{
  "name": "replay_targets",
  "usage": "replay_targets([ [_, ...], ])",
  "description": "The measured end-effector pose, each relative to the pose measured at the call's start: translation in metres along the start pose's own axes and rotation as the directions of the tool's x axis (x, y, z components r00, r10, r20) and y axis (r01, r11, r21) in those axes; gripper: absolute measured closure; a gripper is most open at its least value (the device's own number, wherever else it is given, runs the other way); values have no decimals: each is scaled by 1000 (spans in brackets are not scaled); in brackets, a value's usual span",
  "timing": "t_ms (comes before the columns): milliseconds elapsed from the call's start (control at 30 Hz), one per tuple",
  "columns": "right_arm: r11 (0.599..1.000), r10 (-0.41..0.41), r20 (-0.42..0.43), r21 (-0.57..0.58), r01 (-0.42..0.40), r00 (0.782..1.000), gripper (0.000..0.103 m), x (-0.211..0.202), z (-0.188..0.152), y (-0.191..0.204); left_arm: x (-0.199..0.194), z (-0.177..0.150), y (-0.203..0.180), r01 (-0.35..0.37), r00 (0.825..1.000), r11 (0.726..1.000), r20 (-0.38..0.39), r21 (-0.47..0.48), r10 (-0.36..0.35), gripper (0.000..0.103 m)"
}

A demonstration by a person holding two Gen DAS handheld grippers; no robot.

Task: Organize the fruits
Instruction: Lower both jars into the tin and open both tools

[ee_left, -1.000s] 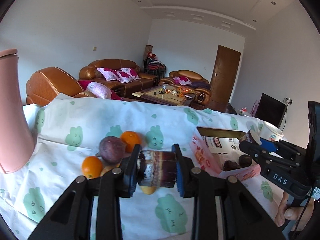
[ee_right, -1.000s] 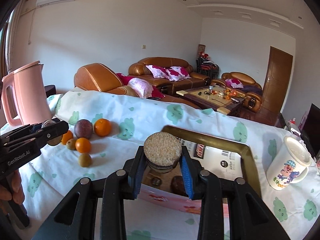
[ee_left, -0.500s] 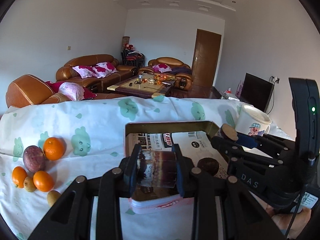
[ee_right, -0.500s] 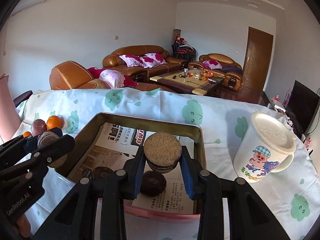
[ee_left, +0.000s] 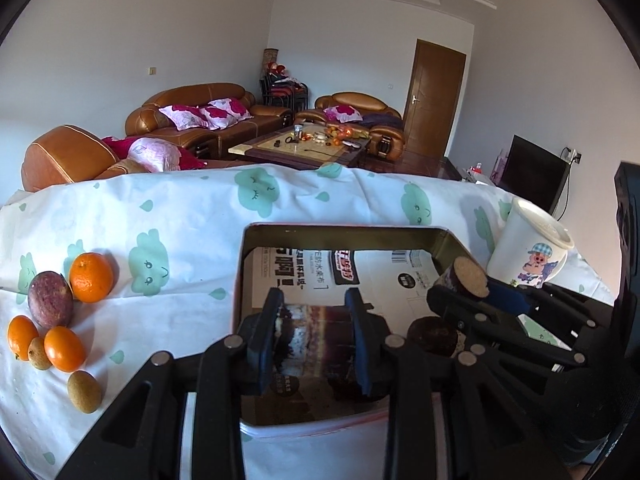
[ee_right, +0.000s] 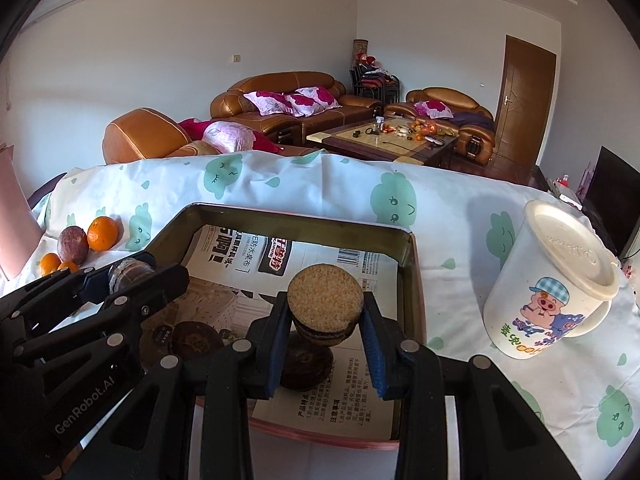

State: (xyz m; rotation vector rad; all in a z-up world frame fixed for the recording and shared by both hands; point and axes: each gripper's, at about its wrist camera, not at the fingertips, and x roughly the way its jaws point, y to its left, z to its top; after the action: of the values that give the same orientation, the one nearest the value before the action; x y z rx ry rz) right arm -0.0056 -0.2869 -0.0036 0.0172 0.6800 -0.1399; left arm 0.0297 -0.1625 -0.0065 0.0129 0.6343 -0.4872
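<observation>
**A:** Item 1, L tongs?

**B:** left gripper [ee_left: 314,340] has the left cane piece [ee_left: 316,332] lying crosswise between its pads, low over the tin [ee_right: 414,280]. Jaws have just been opening. Pads look to touch both ends, so it's a slackening grasp, prob. letting go so the piece drops flat on the paper liner [ee_right: 360,268].

**A:** Item 2, R tongs?

**B:** right gripper [ee_right: 325,320] is clenched on the right cane piece [ee_right: 325,300], cut face toward cam, above the tin's near half. Prob. held back till L is clear.

**A:** Already in the tin?

**B:** Two dark pieces: one [ee_right: 196,338] at 9 o'clock of the R tongs, one [ee_right: 308,364] right under them.

**A:** Loose stock?

**B:** On the cloth [ee_left: 192,264], 9 o'clock of the tin: orange [ee_left: 91,277], passion fruit [ee_left: 51,300], more oranges, small brown fruit [ee_left: 84,391]. Not sorted yet. Mug [ee_right: 548,292] at 3 o'clock, apart from the tin.

**A:** Unclear?

**B:** "Cane" is my guess and the brown fruit is unidentified. Tin's near floor is hidden by the tongs. Can't see whether L's piece touches the paper. A pink object [ee_right: 12,208] is cut off at 9 o'clock.
</observation>
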Motion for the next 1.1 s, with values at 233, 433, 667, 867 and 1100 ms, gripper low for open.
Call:
replay_targets([
  [233, 1000, -23, 31, 18, 23, 999, 58, -5, 1, -3, -17, 0, 6, -107, 990, 994, 83, -36, 110, 13],
  [433, 997, -37, 102, 70, 30, 994, 31, -20, 5, -13, -36, 1, 13, -108, 980, 993, 165, -54, 116, 0],
  [667, 996, -79, 161, 48, 72, 984, 23, -31, 5, -7, -39, -3, 20, -127, 979, 990, 152, -54, 134, 0],
  [867, 997, -72, 156, 35, 67, 985, 23, -30, 4, -2, -47, -6, 32, -172, 969, 983, 168, -57, 180, 0],
  [1100, 999, -3, 149, 50, -5, 989, 23, -23, -3, 3, -48, -10, 43, -201, 967, 977, 145, -78, 210, 0],
])
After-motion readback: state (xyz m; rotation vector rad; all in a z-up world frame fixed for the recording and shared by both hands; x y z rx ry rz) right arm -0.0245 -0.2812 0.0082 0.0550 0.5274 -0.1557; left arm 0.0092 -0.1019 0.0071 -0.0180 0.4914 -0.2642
